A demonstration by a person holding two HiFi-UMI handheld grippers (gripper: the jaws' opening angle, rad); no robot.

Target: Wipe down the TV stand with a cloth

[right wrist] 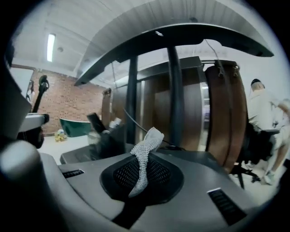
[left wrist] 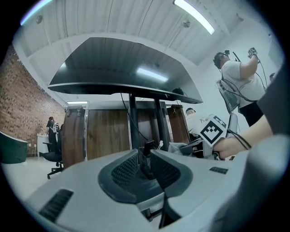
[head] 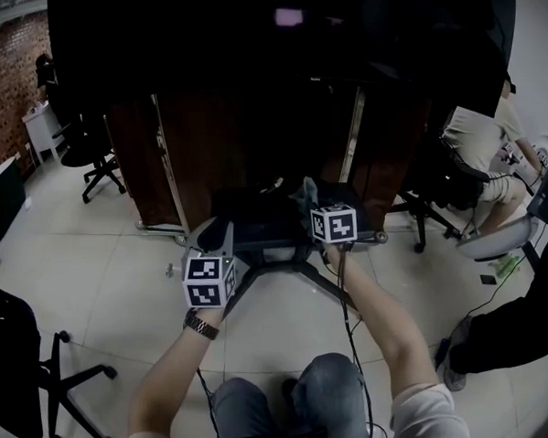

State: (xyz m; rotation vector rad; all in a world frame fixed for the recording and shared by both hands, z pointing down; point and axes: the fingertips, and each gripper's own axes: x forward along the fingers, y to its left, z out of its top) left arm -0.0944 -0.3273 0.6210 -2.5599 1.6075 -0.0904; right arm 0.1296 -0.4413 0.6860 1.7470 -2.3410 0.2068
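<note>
Presently the right claw (right wrist: 144,168) is clamped on a pale grey mesh cloth (right wrist: 146,147), a twisted strip of which stands up out of its dark ribbed pads and leans a little to that claw's right. Just ahead of this claw lies the flat black shelf of the black metal TV stand (head: 265,224), and two dark posts rise from it straight in front of the jaws to a large black flat-screen television (left wrist: 122,65) overhead. The left claw (left wrist: 144,156) sits lower and to the left of the right one, nearer the person, with its jaws a narrow gap apart and nothing gripped. Through that gap shows a small dark fitting on the stand beyond, apart from the pads. Behind the stand, past both claws, stand tall dark brown wooden cabinets (left wrist: 108,133) with metal edges. Below the claws spreads a pale tiled floor (head: 115,278), and a black office chair (head: 98,163) stands well off to the left claw's left.
</note>
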